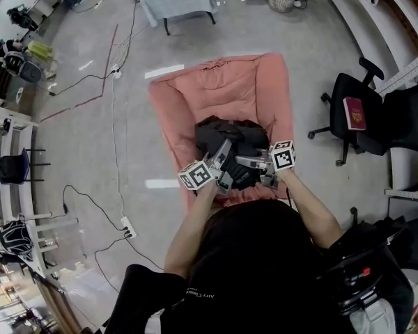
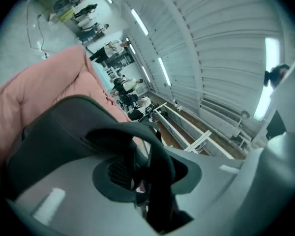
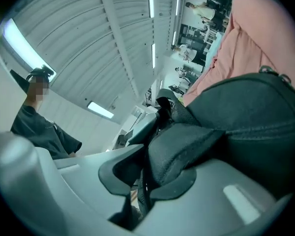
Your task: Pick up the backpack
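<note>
**Head view.** We record one black backpack (image 1: 219, 132), slumped on the seat of a pink armchair (image 1: 188, 96) right in front of the person. Both grippers are on its near edge. The left gripper (image 1: 225, 152) angles in from the lower left and the right gripper (image 1: 242, 162) comes across from the right, so the two tips are close together over the pack. The pack's body lies beyond the tips, away from the person. We cannot read its long axis, because the grippers cover its near half. A black office chair (image 1: 348, 110) stands well apart to the right.

**Left gripper view.** A narrow black strap (image 2: 160, 168) loops down through the gap of the left gripper (image 2: 137, 176). A sliver of pink shows between the ribbed pad and the strap, so we enter this gripper as released, with the strap inside but not pinched. The armchair (image 2: 34, 97) fills the upper left.

**Right gripper view.** The right gripper (image 3: 147, 181) is clenched on the padded mesh shoulder strap (image 3: 179, 149). The strap narrows where the jaws squeeze it. The backpack (image 3: 246, 112) bulks just beyond and to the right, against the armchair (image 3: 255, 28).

**Assessment.** Only the right gripper has a hold. A lift would hang the pack's body below and beyond that strap unless the left gripper closes first.
</note>
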